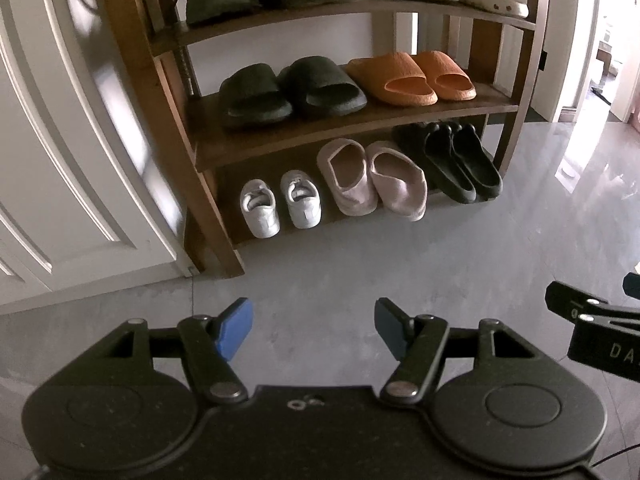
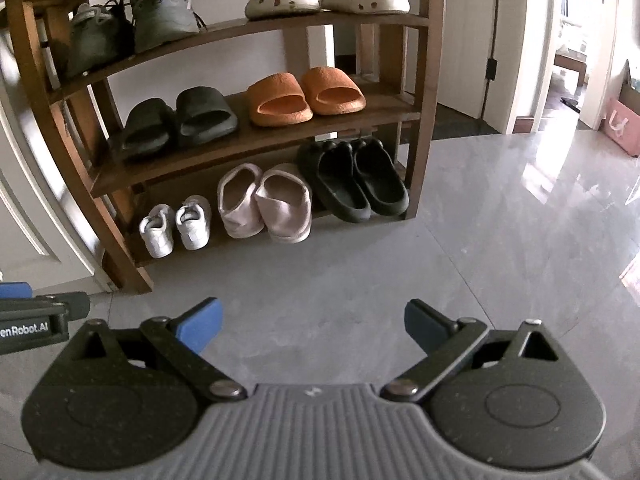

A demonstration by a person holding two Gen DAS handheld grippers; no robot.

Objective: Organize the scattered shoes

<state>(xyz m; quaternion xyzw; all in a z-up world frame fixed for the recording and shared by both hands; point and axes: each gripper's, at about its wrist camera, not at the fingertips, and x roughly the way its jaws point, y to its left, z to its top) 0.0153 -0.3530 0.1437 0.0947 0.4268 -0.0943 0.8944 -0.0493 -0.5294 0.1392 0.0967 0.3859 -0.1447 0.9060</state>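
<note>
Both claws, left gripper [image 1: 314, 330] and right gripper [image 2: 313, 326], gape empty above bare floor [image 1: 340, 280]; shoes sit paired on the rack [image 1: 352, 124] at twelve o'clock, where careless reaching could dislodge the pink slippers [image 1: 374, 180].

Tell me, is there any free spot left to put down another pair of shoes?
The wooden shoe rack is crowded: every visible shelf is full side to side. The grey floor in front of it, between the pink slippers and the hand-held grippers, lies bare, as does the floor right of the rack.
</note>
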